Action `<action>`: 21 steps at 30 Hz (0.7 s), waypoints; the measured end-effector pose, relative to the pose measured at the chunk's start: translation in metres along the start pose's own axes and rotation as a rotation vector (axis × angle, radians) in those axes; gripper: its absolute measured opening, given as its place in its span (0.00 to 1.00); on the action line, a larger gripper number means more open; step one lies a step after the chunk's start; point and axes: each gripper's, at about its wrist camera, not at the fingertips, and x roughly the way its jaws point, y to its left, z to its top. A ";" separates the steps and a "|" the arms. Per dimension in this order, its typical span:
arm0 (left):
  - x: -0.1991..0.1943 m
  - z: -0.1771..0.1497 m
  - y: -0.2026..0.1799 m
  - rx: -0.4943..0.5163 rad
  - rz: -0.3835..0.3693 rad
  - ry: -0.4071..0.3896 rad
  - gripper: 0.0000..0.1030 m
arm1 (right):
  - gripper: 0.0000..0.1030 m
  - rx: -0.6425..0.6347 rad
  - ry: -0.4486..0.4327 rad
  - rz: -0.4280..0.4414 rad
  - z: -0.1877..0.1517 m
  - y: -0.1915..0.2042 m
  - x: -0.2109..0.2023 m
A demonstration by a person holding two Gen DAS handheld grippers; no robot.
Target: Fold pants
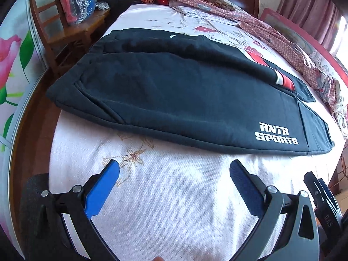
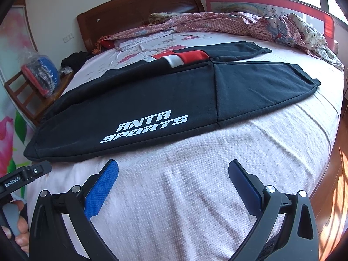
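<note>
Bedroom setting, with a pale pink textured bedspread [image 1: 174,195] covering a bed backed by a dark wooden headboard [image 2: 134,10]. Black pants [image 1: 184,100] laid flat across the middle of the bedspread, legs side by side and running toward the person's right, white lettering [image 2: 143,126] on the near leg, a red and white panel [image 2: 184,58] on the far leg. Waist end slightly overhanging the left edge of the bed. Crumpled checked bedding [image 2: 250,25] heaped along the far side and near the headboard, apart from the pants. Wooden chair [image 1: 63,32] beside the bed on the left, carrying a plastic-wrapped bundle [image 1: 76,0]; dark clothing [image 1: 117,0] piled on the bed corner next to it. Red-framed bed rail [image 2: 271,5] and curtains [image 1: 308,8] on the window side. Left gripper [image 1: 174,171] spread wide, empty, hovering over bare bedspread just short of the near hem. Right gripper [image 2: 173,170] likewise spread wide, empty, clear of the fabric. No obstruction between either gripper and the pants.
</note>
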 end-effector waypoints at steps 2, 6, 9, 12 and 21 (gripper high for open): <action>0.007 0.005 0.005 -0.034 -0.068 0.023 0.98 | 0.97 -0.003 0.002 -0.003 0.000 0.001 0.000; 0.032 0.017 0.038 -0.289 -0.274 0.128 0.98 | 0.97 -0.011 0.012 -0.008 -0.002 0.003 0.003; 0.045 0.023 0.073 -0.538 -0.436 0.134 0.98 | 0.97 -0.018 0.018 -0.010 -0.002 0.005 0.004; 0.060 0.025 0.101 -0.745 -0.563 0.166 0.98 | 0.97 -0.027 0.027 -0.009 -0.004 0.008 0.006; 0.083 0.027 0.119 -0.889 -0.661 0.191 0.52 | 0.97 -0.041 0.043 -0.005 -0.006 0.012 0.010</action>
